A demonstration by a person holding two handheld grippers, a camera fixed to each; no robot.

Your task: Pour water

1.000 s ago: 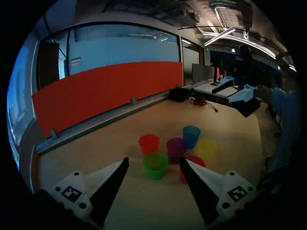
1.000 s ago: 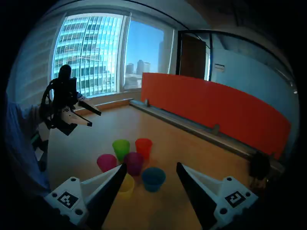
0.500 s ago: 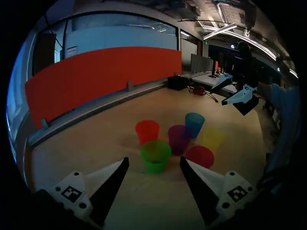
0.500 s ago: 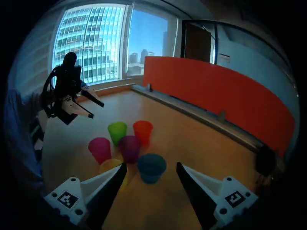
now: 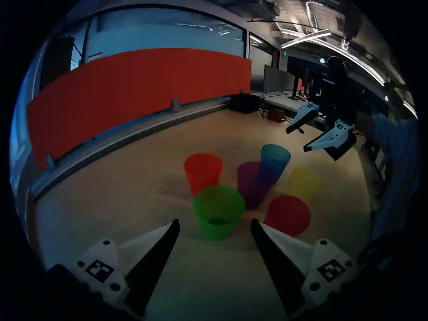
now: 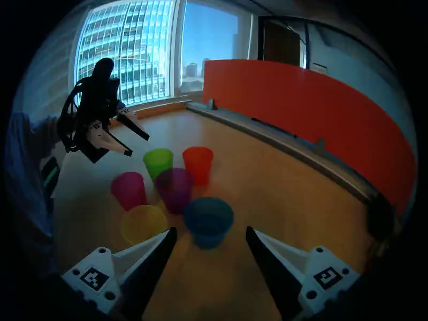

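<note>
As the green cup looms larger between its spread, empty fingers, the left tool has dropped toward the worktop; the right tool, also apart, has drawn near the blue cup, suggesting grasps before pouring.
</note>
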